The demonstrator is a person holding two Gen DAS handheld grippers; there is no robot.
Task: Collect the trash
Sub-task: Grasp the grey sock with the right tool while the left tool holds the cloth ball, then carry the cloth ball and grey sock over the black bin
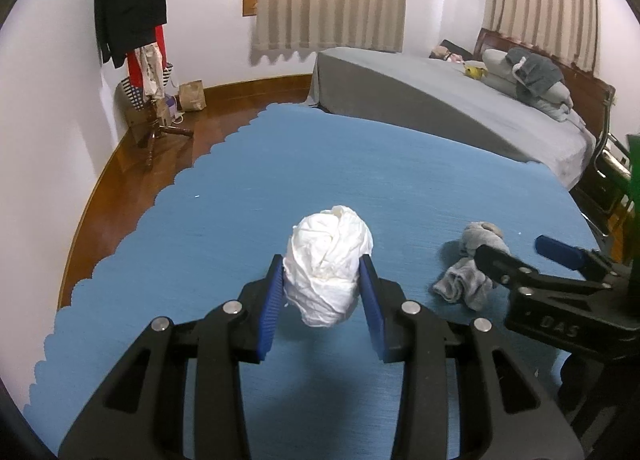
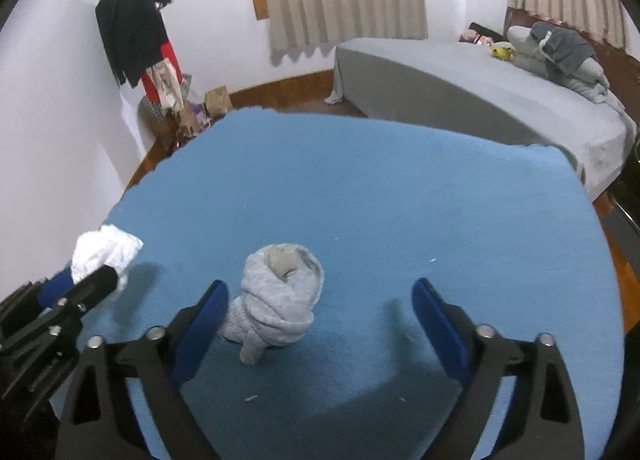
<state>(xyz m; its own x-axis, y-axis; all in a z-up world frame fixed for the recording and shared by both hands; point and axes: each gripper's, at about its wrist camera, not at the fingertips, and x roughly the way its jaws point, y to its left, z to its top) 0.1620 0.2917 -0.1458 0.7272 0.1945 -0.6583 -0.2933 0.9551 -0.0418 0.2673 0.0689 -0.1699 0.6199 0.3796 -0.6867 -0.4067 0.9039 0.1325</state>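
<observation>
Left gripper (image 1: 324,300) clamps white paper wad (image 1: 330,260), lower centre. Right gripper (image 2: 320,324) wide around grey sock bundle (image 2: 280,300) on blue counter (image 2: 400,200); centre before closing.

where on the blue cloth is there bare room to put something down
Bare: the far half of the blue cloth toward the grey bed, and the strip right of the grey sock bundle. Crowded: the near side, around the bundle and the white wad.
</observation>
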